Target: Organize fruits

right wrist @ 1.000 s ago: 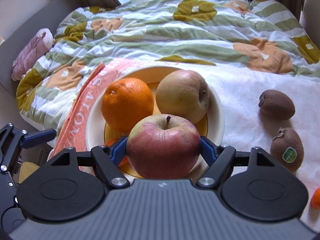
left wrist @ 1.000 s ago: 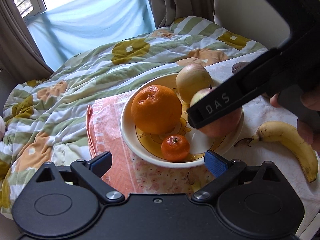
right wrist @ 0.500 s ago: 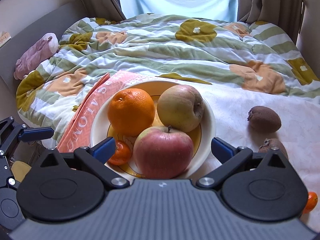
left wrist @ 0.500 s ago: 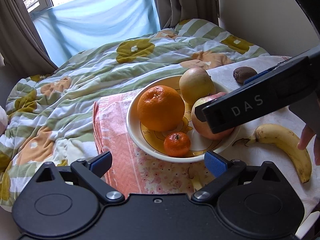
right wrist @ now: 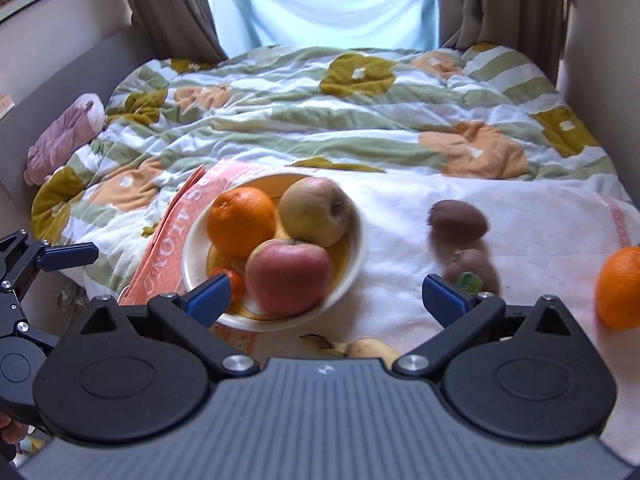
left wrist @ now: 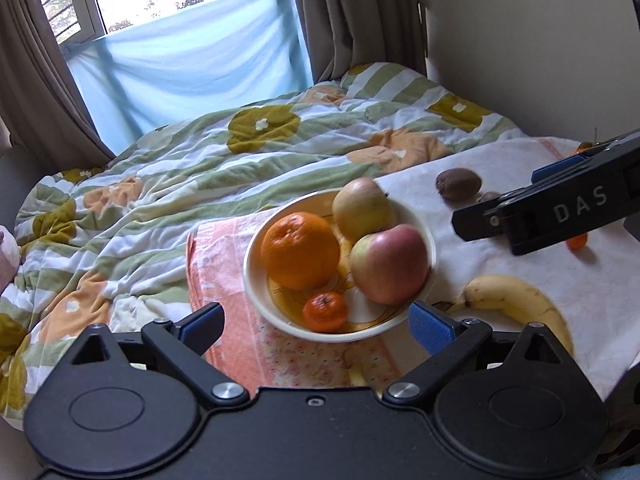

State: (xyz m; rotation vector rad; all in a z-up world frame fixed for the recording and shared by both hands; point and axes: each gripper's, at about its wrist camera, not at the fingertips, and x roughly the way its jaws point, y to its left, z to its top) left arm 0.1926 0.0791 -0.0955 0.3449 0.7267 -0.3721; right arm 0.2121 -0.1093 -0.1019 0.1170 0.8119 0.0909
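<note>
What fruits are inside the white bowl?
The white bowl holds a big orange, a yellowish apple, a red apple and a tiny mandarin. The fruit covers most of the bowl's bottom.

A bed (right wrist: pixel 360 128) under a striped, flowered quilt (left wrist: pixel 168 184) carries a white towel (right wrist: pixel 540 216) and a pink one (left wrist: pixel 224 256). On the towels rest a bowl (left wrist: pixel 256 280), two kiwis (right wrist: pixel 458 220), a banana (left wrist: pixel 516 300) and an orange (right wrist: pixel 620 288).

Soft window daylight, fisheye edges, slight blur
</note>
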